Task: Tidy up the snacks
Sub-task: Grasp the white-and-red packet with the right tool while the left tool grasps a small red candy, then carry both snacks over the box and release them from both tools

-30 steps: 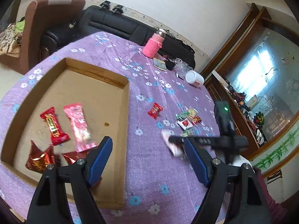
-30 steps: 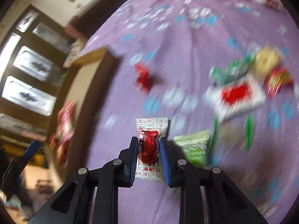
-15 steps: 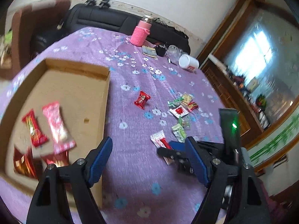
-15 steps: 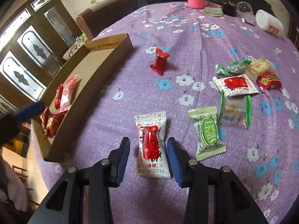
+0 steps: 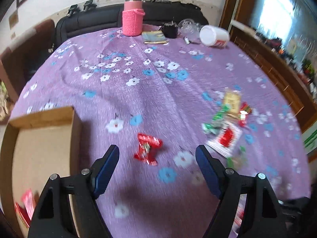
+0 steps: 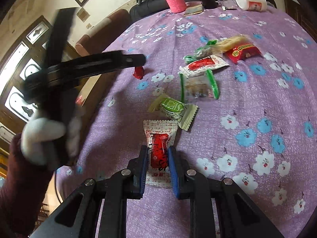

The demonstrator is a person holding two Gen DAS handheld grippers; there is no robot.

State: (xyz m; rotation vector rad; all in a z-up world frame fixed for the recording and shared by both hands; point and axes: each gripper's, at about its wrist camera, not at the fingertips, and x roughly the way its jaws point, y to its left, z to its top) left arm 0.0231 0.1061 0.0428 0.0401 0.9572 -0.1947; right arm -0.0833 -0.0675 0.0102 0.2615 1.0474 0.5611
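Note:
My right gripper is shut on a white-and-red snack packet lying on the purple flowered tablecloth. My left gripper is open and empty, its jaws on either side of a red wrapped candy and just short of it. That candy shows partly behind the left gripper's body in the right wrist view. A green-and-white packet lies just beyond the held packet. The cardboard tray sits at the left with red snacks in its near corner.
A loose pile of snacks lies at the table's right middle, also in the left wrist view. At the far edge stand a pink bottle, a wallet, a glass and a tipped white cup. A black sofa runs behind.
The right gripper has closed on the white-and-red packet. The left gripper has swung right from over the tray toward the red candy, staying open.

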